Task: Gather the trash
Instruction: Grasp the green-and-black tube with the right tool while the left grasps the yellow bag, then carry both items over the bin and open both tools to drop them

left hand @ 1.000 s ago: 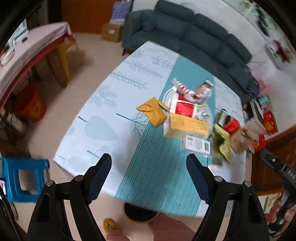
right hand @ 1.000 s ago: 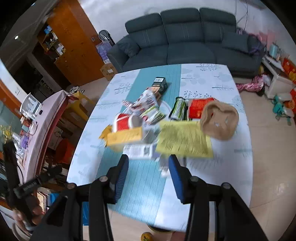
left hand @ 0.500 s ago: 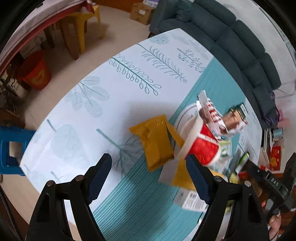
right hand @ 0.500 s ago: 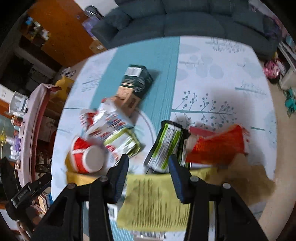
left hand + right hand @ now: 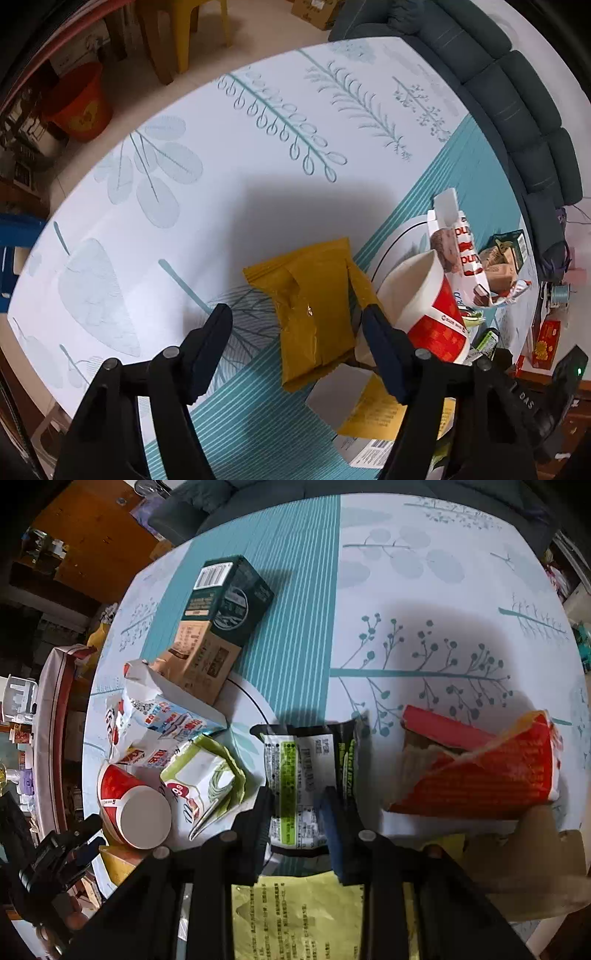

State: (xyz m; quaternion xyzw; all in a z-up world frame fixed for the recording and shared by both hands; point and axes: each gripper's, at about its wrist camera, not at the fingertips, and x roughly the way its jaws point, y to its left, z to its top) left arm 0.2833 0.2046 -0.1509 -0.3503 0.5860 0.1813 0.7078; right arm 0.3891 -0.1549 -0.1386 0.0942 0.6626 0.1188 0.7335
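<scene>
A crumpled yellow packet [image 5: 314, 306] lies on the tablecloth, and my left gripper [image 5: 297, 321] is open with its fingers on either side of the packet's near half. A red and white paper cup [image 5: 432, 306] lies beside it on a white plate [image 5: 399, 236]. My right gripper [image 5: 295, 808] is open, its fingers straddling a black and green wrapper [image 5: 299, 775]. The cup also shows in the right wrist view [image 5: 129, 805], next to a crumpled white wrapper [image 5: 207, 782].
A dark green carton [image 5: 225, 602], a red torn box [image 5: 480, 768], a yellow leaflet [image 5: 299, 915] and a brown paper tray [image 5: 532, 871] crowd the table. A dark sofa [image 5: 517, 92] stands beyond it; a red bucket [image 5: 81, 103] and a yellow stool [image 5: 184, 33] stand on the floor.
Both grippers have come down closer to the table. The left one now brackets the yellow packet, and the right one now brackets the black and green wrapper.
</scene>
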